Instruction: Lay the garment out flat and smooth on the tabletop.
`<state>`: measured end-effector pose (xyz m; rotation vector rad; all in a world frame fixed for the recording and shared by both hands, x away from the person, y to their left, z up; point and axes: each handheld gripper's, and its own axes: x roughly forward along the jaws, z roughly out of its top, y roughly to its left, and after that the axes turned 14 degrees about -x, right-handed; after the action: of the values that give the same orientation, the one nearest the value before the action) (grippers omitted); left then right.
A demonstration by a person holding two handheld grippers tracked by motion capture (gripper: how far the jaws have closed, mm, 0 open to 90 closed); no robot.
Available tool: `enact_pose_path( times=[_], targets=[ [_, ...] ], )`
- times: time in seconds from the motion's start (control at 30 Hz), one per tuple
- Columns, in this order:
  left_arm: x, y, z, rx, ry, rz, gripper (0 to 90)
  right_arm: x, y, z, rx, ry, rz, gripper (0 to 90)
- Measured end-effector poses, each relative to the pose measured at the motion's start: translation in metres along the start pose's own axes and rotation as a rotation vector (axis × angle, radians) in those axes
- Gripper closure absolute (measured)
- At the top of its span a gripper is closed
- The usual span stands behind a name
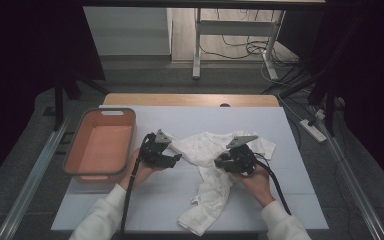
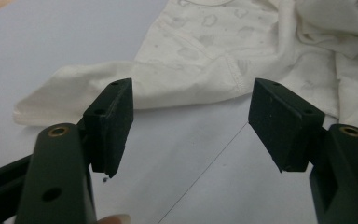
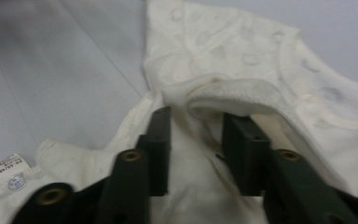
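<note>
A white baby garment [image 1: 206,145] with a faint cloud print lies crumpled on the pale table cover [image 1: 150,200]. Its lower part trails toward the front edge. My left gripper [image 1: 176,157] hovers at the garment's left sleeve. In the left gripper view this gripper [image 2: 191,121] is open, the sleeve [image 2: 121,88] lies just beyond the jaws, and only bare cover is between them. My right gripper [image 1: 219,162] sits on the garment's middle. In the right gripper view it [image 3: 196,121] is narrowed on a bunched fold of the cloth [image 3: 223,51], with a raised hem [image 3: 235,95] at the jaw tips.
An orange basin [image 1: 100,112] with a grey rim stands at the table's left, close to my left hand. A sewn-in label [image 3: 9,172] shows on the garment's lower part. Table legs and cables are on the floor beyond the far edge.
</note>
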<state>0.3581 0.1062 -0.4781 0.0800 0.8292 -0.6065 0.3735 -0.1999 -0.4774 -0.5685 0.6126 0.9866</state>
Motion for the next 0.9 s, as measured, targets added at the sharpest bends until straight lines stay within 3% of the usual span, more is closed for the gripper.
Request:
enact_pose_path(
  times=[0.17, 0.33, 0.5, 0.6, 0.7, 0.8, 0.9],
  targets=[
    [0.0, -0.001, 0.0, 0.003, 0.002, 0.002, 31.6, -0.032, -0.006, -0.024, 0.093, -0.064, -0.049, 51.6],
    [0.001, -0.003, 0.001, 0.01, 0.001, 0.003, 31.6, -0.041, -0.009, -0.049, 0.118, -0.024, -0.083, 50.4],
    [0.005, -0.004, 0.001, 0.013, 0.012, -0.001, 31.5, -0.031, -0.011, -0.05, 0.114, 0.007, -0.094, 49.8],
    [0.004, -0.004, 0.001, 0.014, 0.01, -0.001, 31.5, -0.018, -0.012, -0.05, 0.088, 0.055, -0.116, 48.8],
    [0.003, -0.003, 0.001, 0.014, 0.007, -0.001, 31.5, -0.008, -0.016, -0.053, 0.111, 0.08, -0.105, 48.8],
    [0.003, -0.003, 0.001, 0.014, 0.008, -0.001, 31.5, 0.0, -0.018, -0.054, 0.124, 0.094, -0.091, 56.5],
    [0.003, -0.003, 0.001, 0.015, 0.007, 0.0, 31.5, 0.003, -0.015, -0.054, 0.104, 0.104, -0.054, 71.6]
  ],
)
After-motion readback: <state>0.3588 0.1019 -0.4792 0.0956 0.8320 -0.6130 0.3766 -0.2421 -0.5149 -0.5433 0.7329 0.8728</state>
